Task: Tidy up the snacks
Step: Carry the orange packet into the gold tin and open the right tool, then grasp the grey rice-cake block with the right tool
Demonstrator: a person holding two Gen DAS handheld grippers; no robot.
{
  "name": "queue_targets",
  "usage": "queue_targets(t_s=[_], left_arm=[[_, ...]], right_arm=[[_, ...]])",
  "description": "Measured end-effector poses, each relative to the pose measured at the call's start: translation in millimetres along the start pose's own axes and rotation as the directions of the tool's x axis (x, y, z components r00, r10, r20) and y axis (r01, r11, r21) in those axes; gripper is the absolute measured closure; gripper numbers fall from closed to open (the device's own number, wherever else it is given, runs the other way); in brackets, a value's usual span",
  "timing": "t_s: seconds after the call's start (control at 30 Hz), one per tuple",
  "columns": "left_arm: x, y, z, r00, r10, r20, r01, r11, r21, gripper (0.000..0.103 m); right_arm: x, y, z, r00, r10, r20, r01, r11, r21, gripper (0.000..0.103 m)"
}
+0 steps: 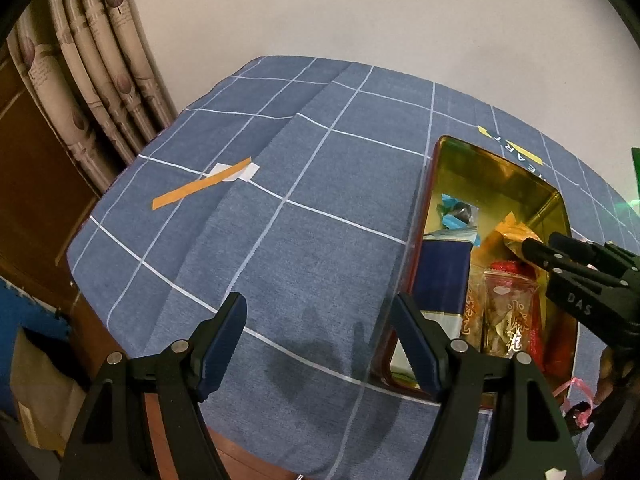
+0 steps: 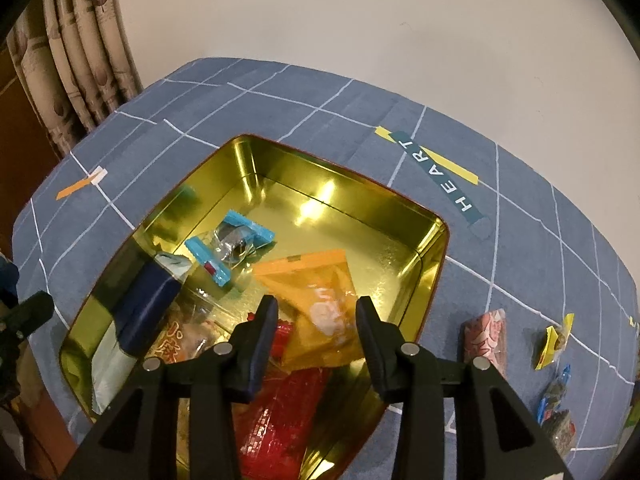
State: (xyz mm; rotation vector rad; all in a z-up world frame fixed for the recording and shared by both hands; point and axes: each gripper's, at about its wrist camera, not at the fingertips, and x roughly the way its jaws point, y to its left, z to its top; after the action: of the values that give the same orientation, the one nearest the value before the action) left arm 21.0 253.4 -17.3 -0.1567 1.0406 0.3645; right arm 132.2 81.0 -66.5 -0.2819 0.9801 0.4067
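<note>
- Only the left wrist view showed the long orange strip [image 1: 202, 189] taped on the blue checked cloth [image 1: 280, 240] of the table, well apart from the tin, and the right gripper from the side.
- Only the right wrist view showed the loose snacks still on the cloth to the right of the tin: a pink patterned packet [image 2: 486, 342], a yellow-wrapped sweet [image 2: 554, 342] and a blue-wrapped one [image 2: 556, 398].
- The left gripper [image 1: 320, 344] stood wide apart over bare cloth with nothing between its fingers; its right finger reached over the near corner of the gold tin [image 1: 434, 152].
- The right gripper [image 2: 316, 336] hung over the tin [image 2: 434, 240] with its fingers partly apart. The orange packet [image 2: 320, 280] lay between and just beyond them; whether the pads pressed on it could not be told.
- In the left wrist view that gripper's tip [image 1: 532, 248] sat against the crumpled edge of the orange packet [image 1: 506, 236].
- Inside the tin lay a blue-ended clear sweet [image 2: 232, 244], a dark blue packet [image 2: 148, 300], a red packet [image 2: 280, 412] and clear packets with printed characters [image 2: 176, 344], all on the side nearer the gripper.
</note>
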Motion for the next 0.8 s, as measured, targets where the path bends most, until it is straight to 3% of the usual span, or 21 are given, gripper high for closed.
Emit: queue_targets(t_s=[0.2,0.5,0.8], left_arm=[[1,-1,-1,1.000,0.002,-0.003,-0.002,1.000,0.009,0.031],[0,-1,-1,1.000,0.015,0.004,-0.015,1.000,0.013,0.031],[1,-6,-3,0.999,0.031,0.008,-0.031,0.999,0.033,0.031]], right_arm=[[-9,-4,-1,0.999,0.039,0.007,-0.040,0.998,0.039,0.061],[-51,-26,-15,0.991,0.093,0.099,-0.101,0.992,0.077,0.057],[-74,-125,-59,0.998,-0.035,0.061,0.027,0.991,0.134,0.054]])
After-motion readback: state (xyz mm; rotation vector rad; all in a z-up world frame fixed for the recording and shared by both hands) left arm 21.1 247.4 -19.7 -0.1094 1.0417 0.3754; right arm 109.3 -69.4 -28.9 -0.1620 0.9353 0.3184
